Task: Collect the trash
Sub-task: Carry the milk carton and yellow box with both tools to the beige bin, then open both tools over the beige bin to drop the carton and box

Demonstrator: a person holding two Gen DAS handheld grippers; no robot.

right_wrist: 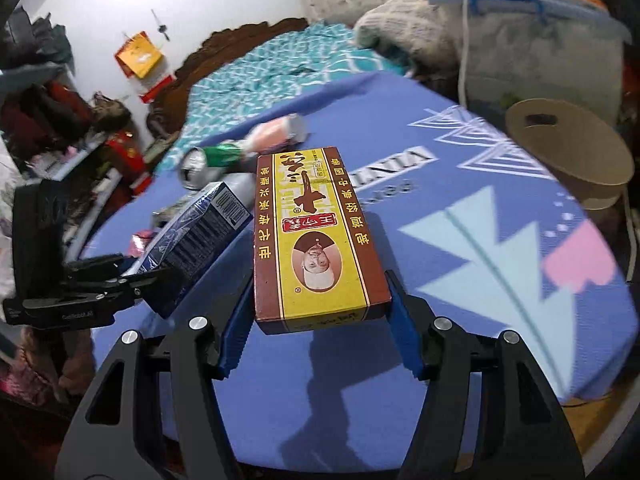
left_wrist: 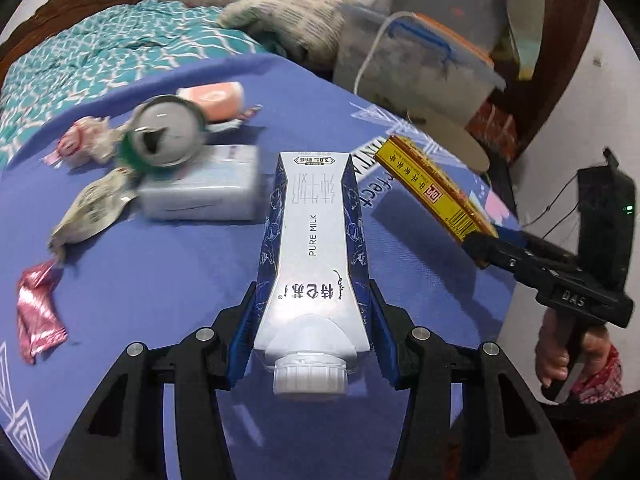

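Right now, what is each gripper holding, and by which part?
The left gripper clamps the blue-and-white milk carton by its sides at the capped end. The right gripper clamps the yellow-and-brown flat box by its near end.

We read "PURE MILK" and "3.8" on the milk carton (left_wrist: pixel 312 248) between the left fingers (left_wrist: pixel 244 320); "VINIA" on the bench cloth (right_wrist: pixel 408 158) beyond the right fingers (right_wrist: pixel 404 320); "DAS" on the right gripper (left_wrist: pixel 478 248).
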